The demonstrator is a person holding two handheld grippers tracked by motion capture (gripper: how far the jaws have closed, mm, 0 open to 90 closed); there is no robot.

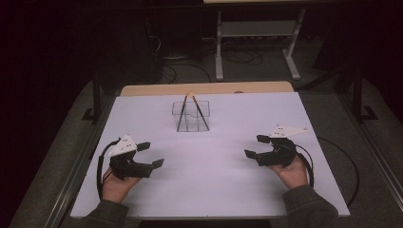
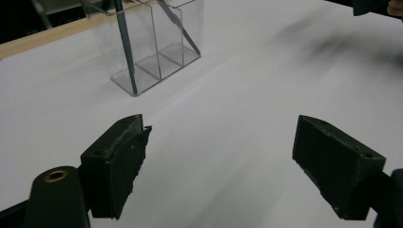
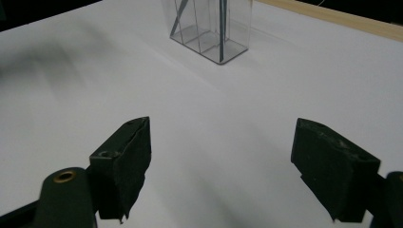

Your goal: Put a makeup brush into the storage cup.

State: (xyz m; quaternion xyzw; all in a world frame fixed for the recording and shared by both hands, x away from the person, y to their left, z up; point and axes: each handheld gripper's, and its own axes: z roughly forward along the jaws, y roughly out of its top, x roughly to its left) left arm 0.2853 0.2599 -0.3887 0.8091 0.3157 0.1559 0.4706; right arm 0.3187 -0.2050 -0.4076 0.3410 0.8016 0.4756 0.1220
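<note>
White covering spreads over the bench (image 1: 209,190), with dark floor and a metal frame beyond it that is hard to make out. Toward the far edge stands a clear compartment holder (image 1: 192,116) with two pencils (image 1: 199,111) leaning in it; their tops are cut off in both gripper views. The left gripper (image 1: 151,154) rests near the bench's left side, jaws wide, nothing between them. The right gripper (image 1: 255,146) sits well apart on the right, also wide and empty-handed.
</note>
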